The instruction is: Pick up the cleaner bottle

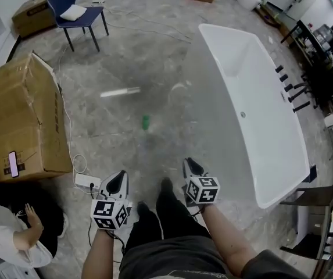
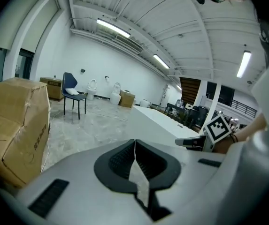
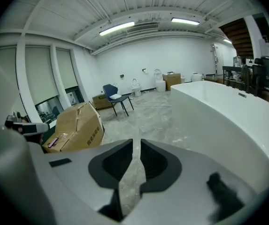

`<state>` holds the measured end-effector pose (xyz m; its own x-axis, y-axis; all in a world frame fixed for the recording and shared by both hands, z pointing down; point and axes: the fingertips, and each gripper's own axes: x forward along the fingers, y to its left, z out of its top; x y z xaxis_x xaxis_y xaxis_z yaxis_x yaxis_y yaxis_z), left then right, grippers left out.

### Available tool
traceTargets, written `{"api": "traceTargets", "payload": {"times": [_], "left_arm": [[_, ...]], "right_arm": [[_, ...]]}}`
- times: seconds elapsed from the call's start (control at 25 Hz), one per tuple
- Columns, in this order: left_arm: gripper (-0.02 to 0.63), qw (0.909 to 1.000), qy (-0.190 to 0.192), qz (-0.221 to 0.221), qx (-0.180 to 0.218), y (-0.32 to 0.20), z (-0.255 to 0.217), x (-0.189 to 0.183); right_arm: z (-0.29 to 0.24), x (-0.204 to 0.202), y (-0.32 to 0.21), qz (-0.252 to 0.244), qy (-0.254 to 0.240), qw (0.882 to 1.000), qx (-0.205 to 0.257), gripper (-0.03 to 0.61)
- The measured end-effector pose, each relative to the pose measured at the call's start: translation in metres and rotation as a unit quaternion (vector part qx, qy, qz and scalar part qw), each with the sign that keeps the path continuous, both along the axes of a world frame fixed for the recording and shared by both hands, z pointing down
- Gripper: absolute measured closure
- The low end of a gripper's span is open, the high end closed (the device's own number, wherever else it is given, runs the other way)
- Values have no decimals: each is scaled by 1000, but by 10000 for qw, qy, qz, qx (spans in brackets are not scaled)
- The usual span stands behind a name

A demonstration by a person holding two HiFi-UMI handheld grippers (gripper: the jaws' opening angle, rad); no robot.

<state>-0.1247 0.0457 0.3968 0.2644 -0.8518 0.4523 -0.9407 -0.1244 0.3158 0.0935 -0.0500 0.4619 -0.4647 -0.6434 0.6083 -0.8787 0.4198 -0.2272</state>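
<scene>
A small green object [image 1: 146, 121], possibly the cleaner bottle, stands on the grey floor well ahead of both grippers; it is too small and blurred to name for sure. A pale, blurred elongated thing [image 1: 120, 92] lies beyond it. My left gripper [image 1: 118, 182] and right gripper [image 1: 191, 166] hang low on either side of the person's legs, pointing forward and down. Both are shut with nothing between the jaws, as the left gripper view [image 2: 134, 142] and the right gripper view [image 3: 136, 142] show. Neither gripper view shows the green object.
A big cardboard box [image 1: 24, 118] with a phone [image 1: 13, 163] on it stands at the left, and a power strip [image 1: 88, 183] lies by its corner. A long white bathtub [image 1: 259, 115] fills the right. A blue chair [image 1: 76, 13] stands far back. A person [image 1: 9, 231] sits at the bottom left.
</scene>
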Motion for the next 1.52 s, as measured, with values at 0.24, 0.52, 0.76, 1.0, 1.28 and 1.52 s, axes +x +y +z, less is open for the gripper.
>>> {"api": "traceTargets", "payload": {"times": [0.24, 0.52, 0.76, 1.0, 1.28, 1.52], "left_arm": [[598, 9996, 11, -268, -70, -66, 66, -41], [598, 9979, 122, -633, -117, -152, 158, -87], [598, 9959, 99, -829, -351, -202, 262, -118], [598, 9946, 81, -900, -501, -238, 364, -141], [598, 9960, 82, -830, -325, -287, 460, -155], [598, 9977, -73, -666, -104, -315, 521, -163]], "right_arm": [[87, -46, -64, -208, 228, 9993, -187, 488], [203, -96, -142, -401, 431, 9978, -301, 352], [312, -131, -188, -724, 755, 9940, -324, 302], [412, -142, -228, -680, 817, 9941, -228, 304], [514, -166, -251, -900, 690, 9935, -112, 304], [579, -189, -274, -987, 467, 9938, 219, 304]]}}
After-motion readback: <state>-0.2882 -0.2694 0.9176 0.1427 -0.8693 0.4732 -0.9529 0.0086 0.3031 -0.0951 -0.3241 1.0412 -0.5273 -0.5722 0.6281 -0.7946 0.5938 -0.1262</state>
